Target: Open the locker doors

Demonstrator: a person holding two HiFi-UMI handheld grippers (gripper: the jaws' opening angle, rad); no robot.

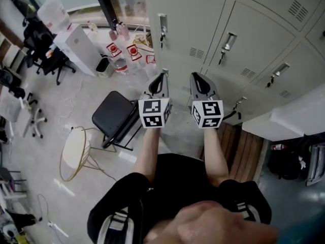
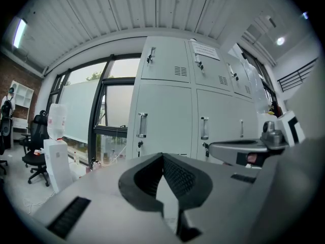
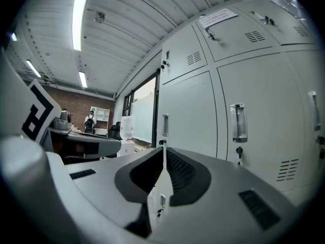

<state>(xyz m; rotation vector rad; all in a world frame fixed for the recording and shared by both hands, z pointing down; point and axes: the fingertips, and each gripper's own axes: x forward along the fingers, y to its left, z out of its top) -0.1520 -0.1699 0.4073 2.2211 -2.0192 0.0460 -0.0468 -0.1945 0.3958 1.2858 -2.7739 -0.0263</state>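
A bank of grey lockers (image 1: pixel 213 19) stands ahead with every door closed. Each door carries a metal handle (image 1: pixel 163 25) with a key lock under it. My left gripper (image 1: pixel 162 77) and right gripper (image 1: pixel 196 78) are held side by side a short way in front of the lower doors, touching nothing. In the left gripper view the left gripper (image 2: pixel 163 156) points at a lower door's handle (image 2: pixel 142 125), jaw tips together and nothing between them. The right gripper (image 3: pixel 164 149) is likewise shut and empty, with a handle (image 3: pixel 238 122) off to its right.
A black chair (image 1: pixel 115 117) and a round wire-framed stool (image 1: pixel 74 152) stand on the floor to my left. A water dispenser (image 1: pixel 76 43) and office chairs (image 1: pixel 43 52) are by the window. At the right, a white ledge (image 1: pixel 297 113) overhangs wooden slats (image 1: pixel 249 147).
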